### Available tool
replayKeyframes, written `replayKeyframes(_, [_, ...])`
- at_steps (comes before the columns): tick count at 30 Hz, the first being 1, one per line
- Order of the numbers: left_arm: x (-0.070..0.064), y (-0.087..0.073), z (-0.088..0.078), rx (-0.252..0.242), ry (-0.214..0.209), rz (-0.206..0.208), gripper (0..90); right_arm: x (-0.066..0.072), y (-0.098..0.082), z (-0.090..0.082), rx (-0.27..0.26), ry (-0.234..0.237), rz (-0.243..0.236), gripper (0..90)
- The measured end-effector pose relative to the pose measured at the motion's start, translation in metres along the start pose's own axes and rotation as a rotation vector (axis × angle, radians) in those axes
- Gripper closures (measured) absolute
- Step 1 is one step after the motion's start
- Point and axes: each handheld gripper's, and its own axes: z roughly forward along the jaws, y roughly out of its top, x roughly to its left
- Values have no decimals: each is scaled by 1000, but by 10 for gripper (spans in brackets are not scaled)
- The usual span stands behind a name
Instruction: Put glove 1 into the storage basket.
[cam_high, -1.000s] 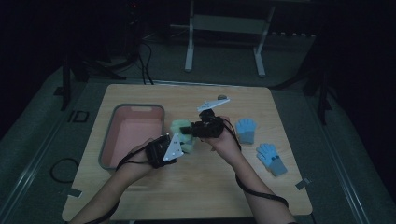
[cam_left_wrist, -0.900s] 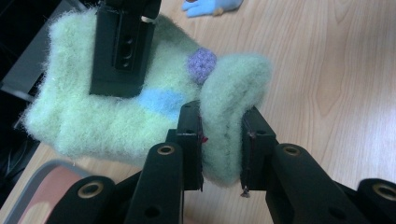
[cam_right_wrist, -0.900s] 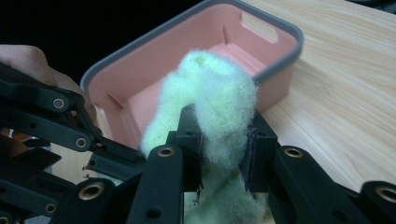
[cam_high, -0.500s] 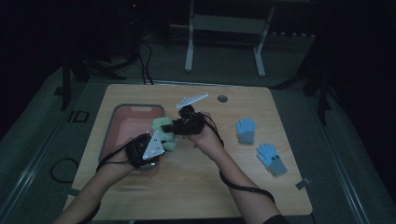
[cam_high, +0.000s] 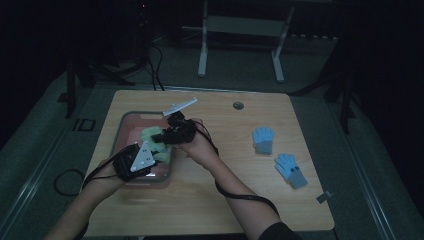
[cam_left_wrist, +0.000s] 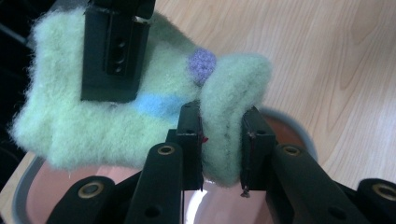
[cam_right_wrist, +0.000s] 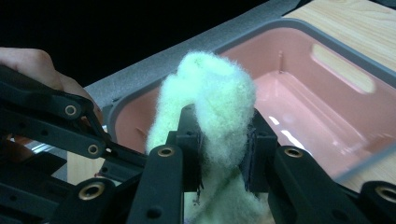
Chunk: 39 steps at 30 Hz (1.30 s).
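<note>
Green glove (cam_high: 150, 136), fuzzy, hangs over the pink tray (cam_high: 131, 121) at the tabletop's (cam_high: 220, 200) left side, stretched between both grippers. Left gripper (cam_left_wrist: 222, 142) has its fingers pinching one fold of it, a purple dot and blue stripe just beyond. Right gripper (cam_right_wrist: 223, 144) has its fingers clamped on another bunch, tray directly below. Two blue gloves (cam_high: 263, 139) lie well apart, over on the right.
</note>
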Motion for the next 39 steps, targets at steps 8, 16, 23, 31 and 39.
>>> replayKeyframes(8, [9, -25, -10, 22, -2, -34, 738, 9, 12, 28, 17, 37, -10, 727])
replayKeyframes(16, [9, -41, 11, 47, -57, -65, 738, 3, 3, 50, 70, 16, 5, 727])
replayKeyframes(23, [14, -44, 32, 94, -126, -69, 738, -13, -12, 62, 105, 7, 49, 726])
replayKeyframes(31, [20, -41, 46, 183, -216, -57, 731, -23, -20, 68, 147, -19, 59, 609])
replayKeyframes(39, [21, -38, 55, 276, -250, -68, 678, -27, -26, 52, 101, -17, 80, 502])
